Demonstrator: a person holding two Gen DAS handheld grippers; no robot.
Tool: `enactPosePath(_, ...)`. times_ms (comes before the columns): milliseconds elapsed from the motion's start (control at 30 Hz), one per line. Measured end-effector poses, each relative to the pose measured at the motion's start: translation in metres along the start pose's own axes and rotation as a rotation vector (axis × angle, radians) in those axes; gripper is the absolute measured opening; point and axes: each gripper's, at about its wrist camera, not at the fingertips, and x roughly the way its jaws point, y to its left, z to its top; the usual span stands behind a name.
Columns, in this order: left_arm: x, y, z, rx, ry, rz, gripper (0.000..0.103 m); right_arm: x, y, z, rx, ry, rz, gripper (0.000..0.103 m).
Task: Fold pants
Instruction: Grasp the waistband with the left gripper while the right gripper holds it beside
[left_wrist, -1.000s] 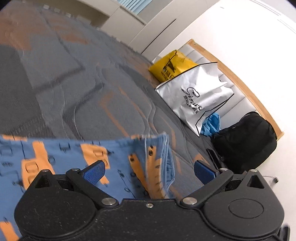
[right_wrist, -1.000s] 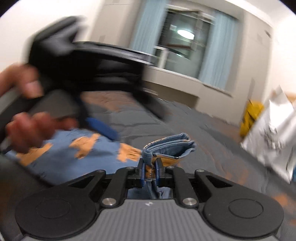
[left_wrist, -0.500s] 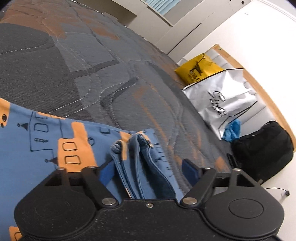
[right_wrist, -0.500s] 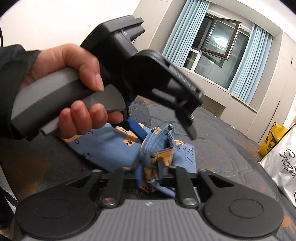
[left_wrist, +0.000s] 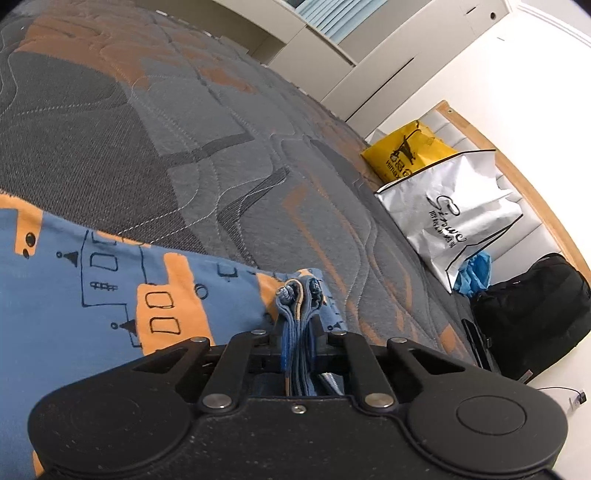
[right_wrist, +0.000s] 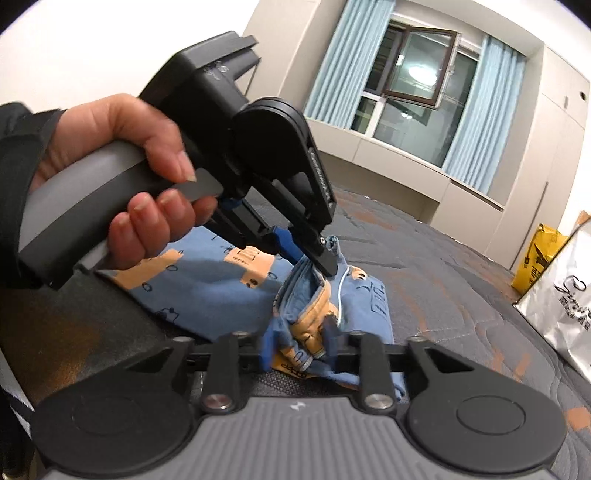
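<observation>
Blue pants with orange truck prints lie on the grey and orange quilted bed. My left gripper is shut on a bunched stack of the pants' edges. In the right wrist view the left gripper pinches the top of that bunch from above. My right gripper has its jaws part open around the lower, orange-lined part of the same bunch; the cloth sits between the pads. The rest of the pants spreads to the left on the bed.
A yellow bag and a silver shopping bag lean at the bed's far side, with a black backpack beside them. The person's left hand and the gripper handle fill the left of the right wrist view.
My left gripper has closed on the bunched edge of the pants. My right gripper's jaws, shut on the cloth before, have spread apart. The left gripper has come down over the bunch.
</observation>
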Motion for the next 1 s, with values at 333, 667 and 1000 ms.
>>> enactPosePath(333,-0.036,-0.007,0.004,0.070,-0.047,-0.001,0.010,-0.021,0.005,0.016,0.050,-0.055,0.012,0.016)
enactPosePath(667,-0.118,0.020,0.011,0.157,-0.116,0.092,0.010,-0.035,0.035,0.042,0.080,-0.109,0.200,0.016)
enactPosePath(1000,-0.191,0.097,0.012,0.106,-0.161,0.171,0.010,-0.023,0.105,0.066,-0.001,-0.092,0.372,0.016)
